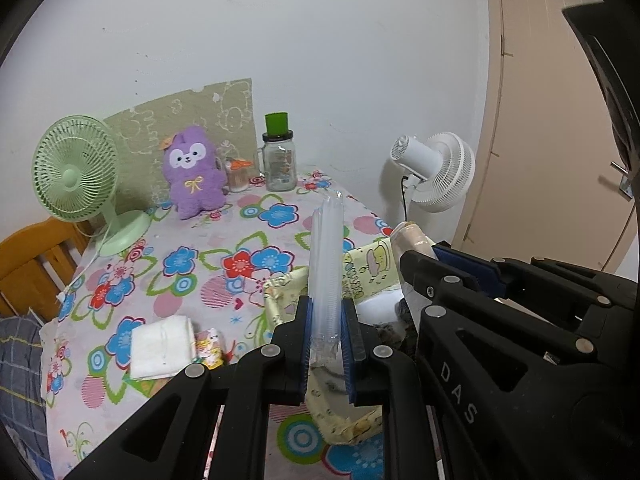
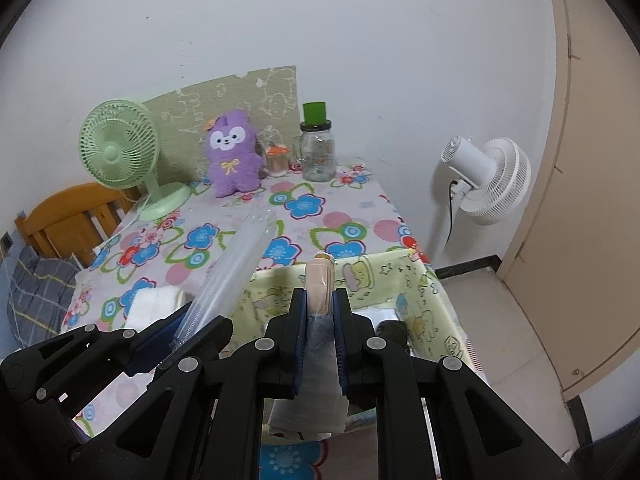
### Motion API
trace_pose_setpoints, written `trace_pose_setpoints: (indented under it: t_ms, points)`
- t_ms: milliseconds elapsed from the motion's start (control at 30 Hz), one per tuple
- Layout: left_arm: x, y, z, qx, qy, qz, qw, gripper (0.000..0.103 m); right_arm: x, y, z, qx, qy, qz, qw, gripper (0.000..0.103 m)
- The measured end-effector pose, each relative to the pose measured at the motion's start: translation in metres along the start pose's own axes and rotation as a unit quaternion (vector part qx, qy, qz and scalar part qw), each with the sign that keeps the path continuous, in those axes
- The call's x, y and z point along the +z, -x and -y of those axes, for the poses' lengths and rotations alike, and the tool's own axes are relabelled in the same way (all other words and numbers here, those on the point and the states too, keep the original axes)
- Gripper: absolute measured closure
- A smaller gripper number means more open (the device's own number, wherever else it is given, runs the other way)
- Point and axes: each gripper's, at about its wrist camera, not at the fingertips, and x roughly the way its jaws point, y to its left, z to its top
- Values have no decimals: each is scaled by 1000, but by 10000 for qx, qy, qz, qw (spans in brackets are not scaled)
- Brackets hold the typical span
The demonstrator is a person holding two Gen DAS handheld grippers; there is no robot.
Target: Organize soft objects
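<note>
My left gripper [image 1: 327, 320] is shut on a long clear plastic sleeve [image 1: 326, 248] that sticks up and forward over the flowered table. From the right wrist view the left gripper [image 2: 188, 332] and its sleeve [image 2: 240, 252] lean in from the left. My right gripper [image 2: 320, 312] is shut on a beige wrapped roll [image 2: 319, 276], above a yellow cartoon-print fabric bin [image 2: 380, 276] at the table's front right. The left wrist view shows that gripper [image 1: 432, 258], the roll [image 1: 412, 240] and the bin [image 1: 368, 272]. A purple plush [image 1: 194, 172] sits against the back wall. A folded white cloth [image 1: 160, 346] lies front left.
A green desk fan [image 1: 76, 172] stands back left, a glass jar with a green lid [image 1: 280, 164] and a small orange-lidded cup [image 1: 238, 178] at the back. A white floor fan [image 2: 488, 176] and a door are to the right. A wooden chair [image 2: 68, 216] stands left.
</note>
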Motion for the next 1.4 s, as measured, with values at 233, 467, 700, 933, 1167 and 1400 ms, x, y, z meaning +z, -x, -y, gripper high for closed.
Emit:
trace_pose_setpoints:
  t_ms: [233, 467, 700, 933, 1167, 1400]
  points:
    - [1, -19, 11, -87, 11, -109, 9999, 91, 0, -15, 18, -72, -72, -124, 9999, 87]
    - [0, -40, 16, -136, 60, -280, 9995, 91, -3, -33, 32, -182, -62, -294, 9994, 87]
    - [-5, -60, 21, -35, -10, -455, 9990, 84, -8, -55, 43, -223, -127, -521, 9983, 87]
    - [-7, -73, 17, 71, 100, -589, 9982, 56, -11, -71, 52, -340, -198, -704, 9967, 87]
    - [-11, -75, 13, 194, 56, -670, 9976, 31, -13, -79, 53, -399, -216, -819, 9956, 47]
    - [-11, -65, 14, 251, -47, -509, 9984, 14, -14, -69, 50, -372, -235, -649, 9969, 32]
